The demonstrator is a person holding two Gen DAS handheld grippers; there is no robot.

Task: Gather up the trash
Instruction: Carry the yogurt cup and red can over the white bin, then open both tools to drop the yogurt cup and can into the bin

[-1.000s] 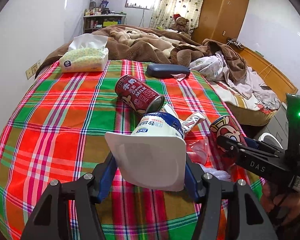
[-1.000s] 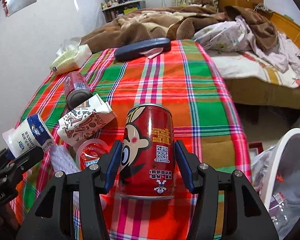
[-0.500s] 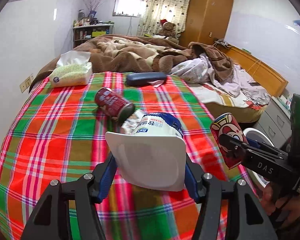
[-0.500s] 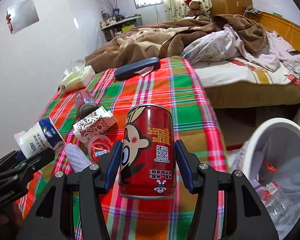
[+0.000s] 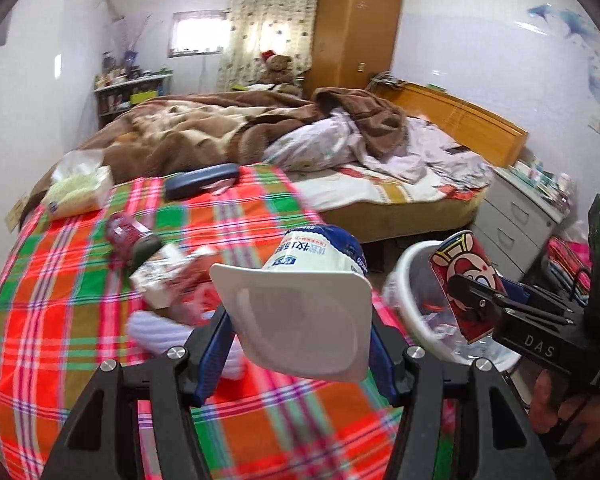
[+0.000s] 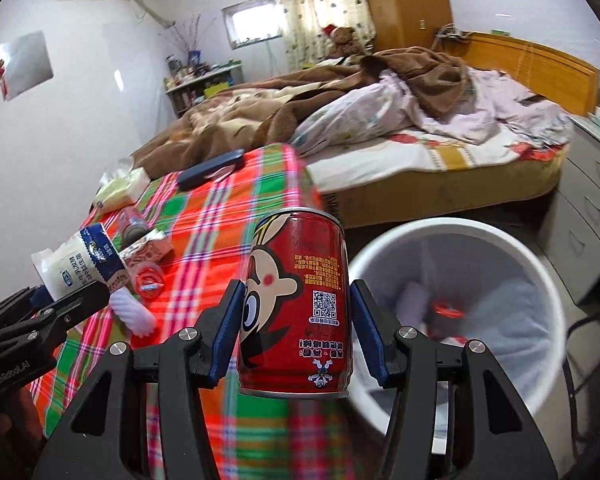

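My left gripper [image 5: 300, 344] is shut on a white yogurt cup [image 5: 304, 304] with a blue label, held above the plaid table [image 5: 60, 300]. It also shows in the right wrist view [image 6: 80, 268]. My right gripper [image 6: 296, 332] is shut on a red cartoon can [image 6: 296, 300], held upright near the table's right edge, just left of the white trash bin [image 6: 480, 240]. The can [image 5: 466, 280] shows in the left wrist view in front of the bin [image 5: 408, 280]. A second red can [image 5: 128, 236], a paper box [image 5: 160, 276] and a white ribbed wrapper [image 5: 156, 332] lie on the table.
A tissue pack [image 5: 78, 192] and a dark case [image 5: 202, 180] lie at the table's far end. A bed [image 5: 380, 184] with blankets stands behind. Grey drawers [image 5: 516, 224] stand right of the bin. The bin holds a liner and some trash.
Both grippers have moved right and back from the table with their loads. The bin has come fully into view beside the red can.
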